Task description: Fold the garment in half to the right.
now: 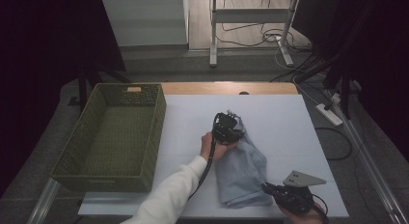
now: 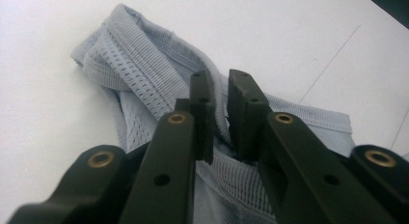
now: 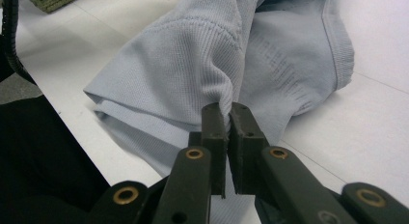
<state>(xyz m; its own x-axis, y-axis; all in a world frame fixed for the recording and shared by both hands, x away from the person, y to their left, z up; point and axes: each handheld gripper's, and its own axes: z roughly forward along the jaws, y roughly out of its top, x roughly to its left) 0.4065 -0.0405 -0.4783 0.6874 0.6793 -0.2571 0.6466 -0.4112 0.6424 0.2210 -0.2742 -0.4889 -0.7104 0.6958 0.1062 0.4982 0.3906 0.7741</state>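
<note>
A light blue-grey knit garment (image 1: pixel 241 166) lies crumpled on the white table sheet (image 1: pixel 279 118). My left gripper (image 1: pixel 230 121), held by a hand in a white sleeve, rests at the garment's far end. In the left gripper view, its jaws (image 2: pixel 221 81) stand a narrow gap apart above the ribbed, mesh-patterned cloth (image 2: pixel 144 69), with no fold pinched between them. My right gripper (image 1: pixel 266 187), with a grey three-cornered plate on top, is at the garment's near right corner. In the right gripper view it (image 3: pixel 226 110) is shut on a raised fold of the garment (image 3: pixel 193 55).
A green woven basket (image 1: pixel 159 118) with nothing in it stands on the table's left side. The sheet's near edge runs just below the garment. On the floor to the right lie a power strip (image 1: pixel 328 114) and cables; a metal frame stands beyond the table.
</note>
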